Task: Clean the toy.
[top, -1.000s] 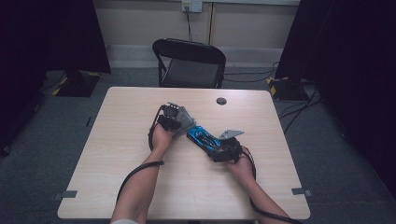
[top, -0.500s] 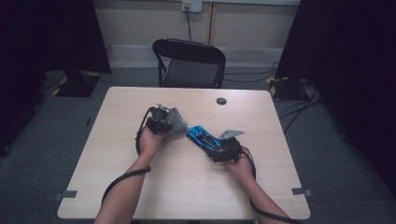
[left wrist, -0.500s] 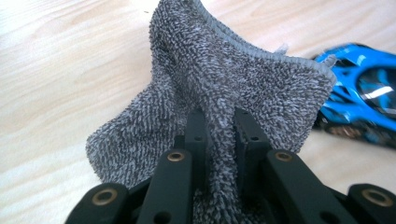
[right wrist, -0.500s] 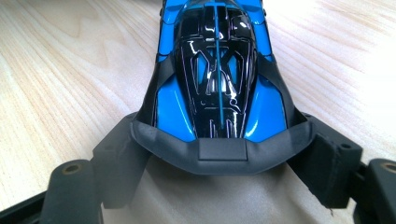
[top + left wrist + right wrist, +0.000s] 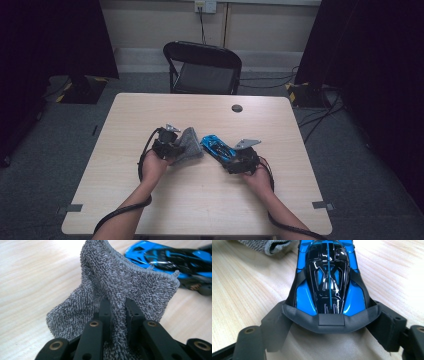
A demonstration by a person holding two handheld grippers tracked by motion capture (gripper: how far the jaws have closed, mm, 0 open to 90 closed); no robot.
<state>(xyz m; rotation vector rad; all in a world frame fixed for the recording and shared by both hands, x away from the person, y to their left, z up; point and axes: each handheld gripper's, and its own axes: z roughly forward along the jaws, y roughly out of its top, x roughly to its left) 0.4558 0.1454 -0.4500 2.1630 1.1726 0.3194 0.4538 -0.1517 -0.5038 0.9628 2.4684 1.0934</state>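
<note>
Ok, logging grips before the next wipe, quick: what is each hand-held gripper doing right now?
Left hand-held gripper: closed on the grey cloth.
Right hand-held gripper: closed on the tail of the blue toy car.

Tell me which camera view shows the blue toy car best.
The right gripper view: the blue toy car lies close and lengthwise, its rear held between the right hand-held gripper jaws. The high view shows it small; the left gripper view catches part of it behind the grey cloth.
</note>
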